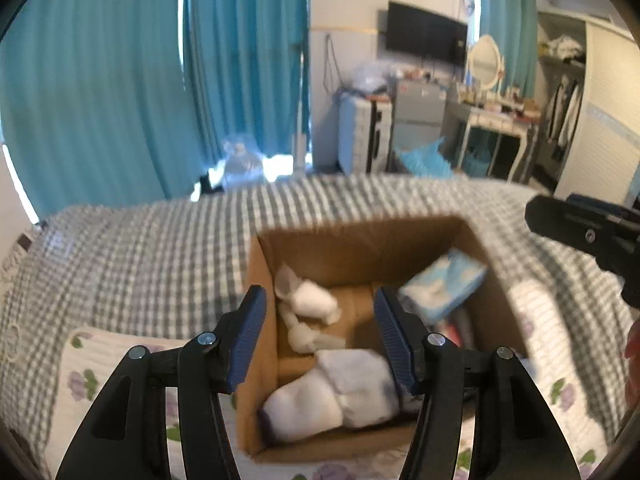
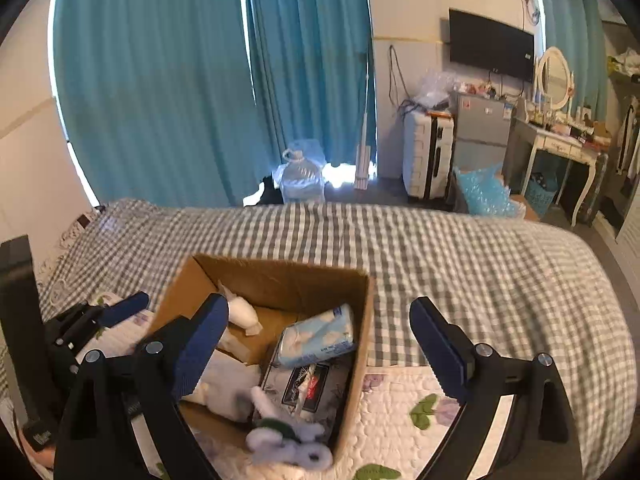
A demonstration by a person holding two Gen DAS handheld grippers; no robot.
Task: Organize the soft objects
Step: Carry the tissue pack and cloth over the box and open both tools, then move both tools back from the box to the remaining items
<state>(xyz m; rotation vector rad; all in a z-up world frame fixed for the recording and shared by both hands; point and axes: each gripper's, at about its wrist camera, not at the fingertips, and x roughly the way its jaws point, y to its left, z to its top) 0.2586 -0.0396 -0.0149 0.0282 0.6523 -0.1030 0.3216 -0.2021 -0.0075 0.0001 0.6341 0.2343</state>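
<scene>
An open cardboard box (image 1: 256,272) (image 2: 360,320) stands on the bed. Inside lie a white plush toy (image 1: 312,304) (image 2: 244,314), white folded socks or cloths (image 1: 340,392) (image 2: 224,384), a blue tissue pack (image 1: 444,284) (image 2: 320,336) and a dark printed pack (image 2: 308,384). A fluffy white and green soft thing (image 2: 284,440) hangs blurred over the box's near edge. My left gripper (image 1: 320,348) is open and empty above the box. My right gripper (image 2: 320,348) is open and empty over the box's right side; it also shows in the left wrist view (image 1: 580,236).
The box sits on a floral quilt (image 2: 400,404) over a grey checked bedspread (image 2: 440,256). Beyond the bed are teal curtains (image 2: 160,80), a water jug (image 2: 300,176), a suitcase (image 2: 424,152), a small fridge (image 2: 480,132) and a dressing table (image 2: 560,144).
</scene>
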